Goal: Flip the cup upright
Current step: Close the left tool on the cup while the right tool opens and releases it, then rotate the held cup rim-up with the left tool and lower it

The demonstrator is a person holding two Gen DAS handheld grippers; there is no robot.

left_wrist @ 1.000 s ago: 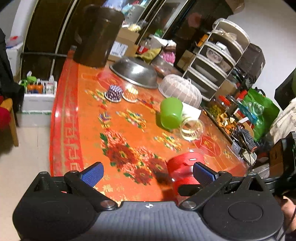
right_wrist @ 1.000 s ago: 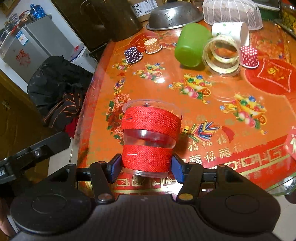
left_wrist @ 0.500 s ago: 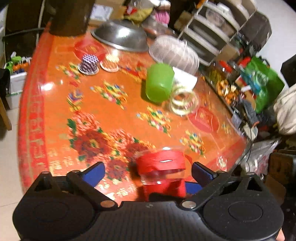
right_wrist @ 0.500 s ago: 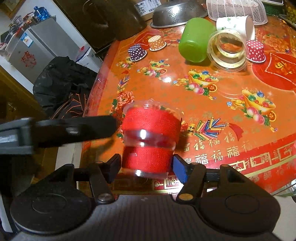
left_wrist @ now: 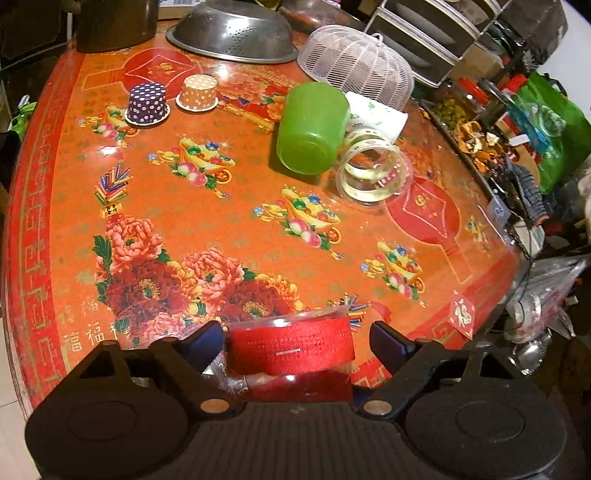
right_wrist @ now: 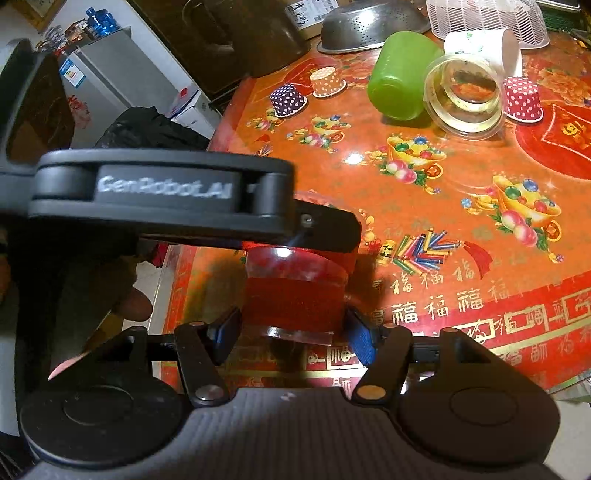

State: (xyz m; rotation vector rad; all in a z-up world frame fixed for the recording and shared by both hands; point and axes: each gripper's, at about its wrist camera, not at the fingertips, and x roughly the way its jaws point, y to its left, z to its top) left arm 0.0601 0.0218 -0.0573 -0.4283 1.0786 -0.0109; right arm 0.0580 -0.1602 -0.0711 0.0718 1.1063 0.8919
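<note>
A clear plastic cup with two red bands (right_wrist: 295,299) stands near the front edge of the orange table (right_wrist: 461,229). My right gripper (right_wrist: 293,330) is shut on the cup's lower band. My left gripper (left_wrist: 297,341) is open, its fingers on either side of the cup's upper red band (left_wrist: 291,345) without touching it. In the right wrist view the left gripper's body (right_wrist: 166,199) hangs over the cup and hides its top.
A green cup (left_wrist: 312,127), a clear cup (left_wrist: 373,171) and a white paper cup (left_wrist: 380,118) lie on their sides mid-table. Dotted paper cups (left_wrist: 147,103), a steel colander (left_wrist: 232,31) and a white mesh cover (left_wrist: 356,61) sit behind. A cluttered shelf stands at right.
My left gripper has swung in from the side and come down over the red-banded cup, so its open fingers now flank the upper band. The right gripper has kept its hold.
</note>
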